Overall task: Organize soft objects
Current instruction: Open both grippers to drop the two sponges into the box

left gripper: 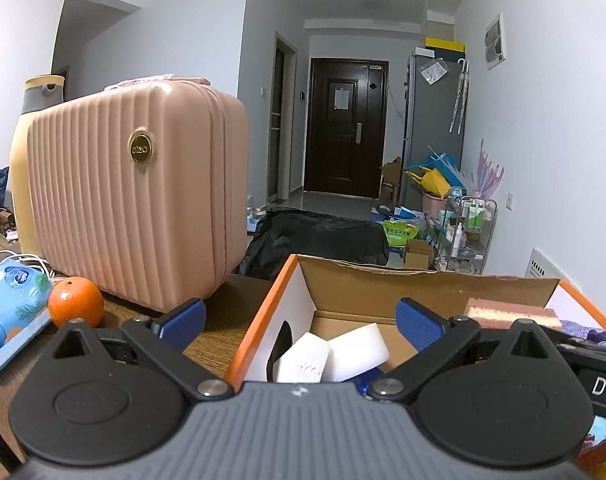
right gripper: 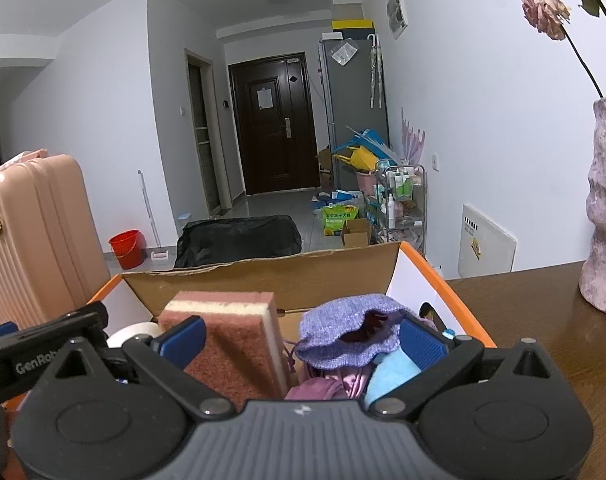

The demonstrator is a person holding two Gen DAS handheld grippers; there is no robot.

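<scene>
1. Everything here sits relative to the cardboard box [left gripper: 431,284], the one with orange edges and white side panels, standing open on the wooden table [right gripper: 543,320].
2. Left gripper [left gripper: 301,322] hovers over the box's left rim with its blue-padded jaws spread wide and nothing between them. One pad hangs outside the box over the table, the other is above the inside.
3. Right gripper [right gripper: 301,338] is over the right half of the box, jaws also wide apart, not clamping anything. The stuff in the box just shows up between the pads.
4. Inside the box, left part: two white foam blocks [left gripper: 327,354] leaning against each other, close to the white side wall.
5. Inside the box, middle: a pink scrub sponge [right gripper: 231,336] with a cream layer, standing on edge and tilted a bit. The right gripper's left pad is just beside it; can't tell if they touch.
6. Inside the box, right part: a purple knit pouch [right gripper: 343,336] sitting on top of a pinkish cloth [right gripper: 327,388], with a light blue cloth [right gripper: 395,372] next to that.
7. Left of the box on the table: a ribbed pink suitcase [left gripper: 135,196] standing upright, an orange [left gripper: 75,307] near its front corner, and a blue tissue pack [left gripper: 11,312] just beside the orange.
8. Right of the box, well apart: a mottled purple vase [right gripper: 605,208] holding a dried rose [right gripper: 545,14].
</scene>
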